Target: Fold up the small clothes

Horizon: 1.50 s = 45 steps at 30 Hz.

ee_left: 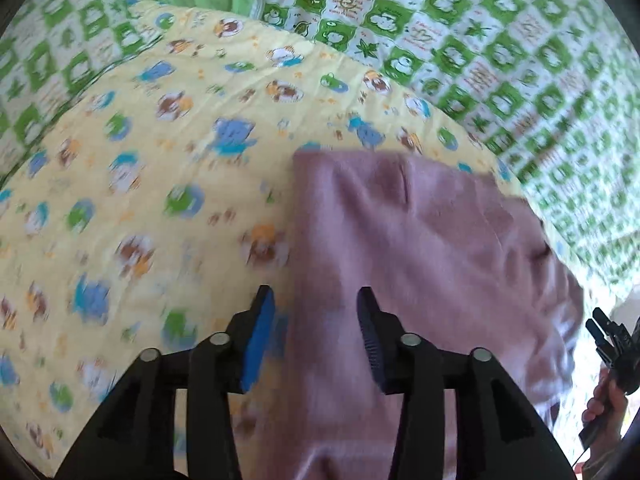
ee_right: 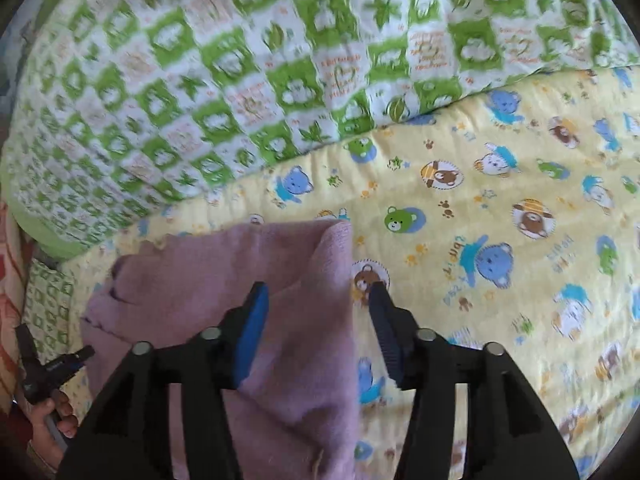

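Left wrist view: the left gripper (ee_left: 316, 294) hangs over the garment (ee_left: 420, 248), its fingers apart with nothing between them. The blue pad sits over the yellow sheet (ee_left: 140, 200); the other finger is over the pink cloth, so the garment's straight left edge runs forward between the two fingertips. The garment lies flat on the sheet, ahead and to the right of the fingers, with a far edge that looks like a fold line. Judging by that, one fold seems made and the grippers are between grasps. The next move would call for lowering onto an edge and pinching only the layers meant to travel. Past the garment lies the green blanket (ee_left: 500, 60); at far right the right gripper (ee_left: 604, 332) shows, well apart.

Right wrist view: the right gripper (ee_right: 318, 294) also has its fingers apart and empty. The garment (ee_right: 240, 280) lies under the left finger and reaches left; its right edge runs between the fingertips, its far corner just ahead. The sheet (ee_right: 500, 220) lies bare to the right, the blanket (ee_right: 240, 80) bunched beyond. The left gripper (ee_right: 56, 356) shows at lower left. Nothing blocks the cloth; the soft, wrinkled bedding could get pinched along with it.
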Available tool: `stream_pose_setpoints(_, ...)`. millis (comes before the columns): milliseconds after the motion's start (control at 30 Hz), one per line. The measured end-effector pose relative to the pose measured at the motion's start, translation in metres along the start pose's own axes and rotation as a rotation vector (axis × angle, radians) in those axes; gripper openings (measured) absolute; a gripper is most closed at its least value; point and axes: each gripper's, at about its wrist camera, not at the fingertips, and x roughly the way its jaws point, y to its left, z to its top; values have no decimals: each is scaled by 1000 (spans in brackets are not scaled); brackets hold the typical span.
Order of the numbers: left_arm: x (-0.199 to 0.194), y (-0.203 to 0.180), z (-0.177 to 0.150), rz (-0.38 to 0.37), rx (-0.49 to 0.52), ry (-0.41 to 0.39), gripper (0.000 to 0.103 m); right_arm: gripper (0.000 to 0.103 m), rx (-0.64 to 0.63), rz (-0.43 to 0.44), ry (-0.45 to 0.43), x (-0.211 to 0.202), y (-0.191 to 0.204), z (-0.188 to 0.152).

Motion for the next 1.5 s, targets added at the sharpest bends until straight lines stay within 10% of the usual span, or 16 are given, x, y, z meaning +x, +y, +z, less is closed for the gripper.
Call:
stream_pose_setpoints(633,-89,69,-201,-96,-75,192,67,61,15,1,138,-136,-2,-195)
stream_pose_setpoints(1500,-142,94,-315,-197,43,296,76,61,131,37,197,-221,-20,-337)
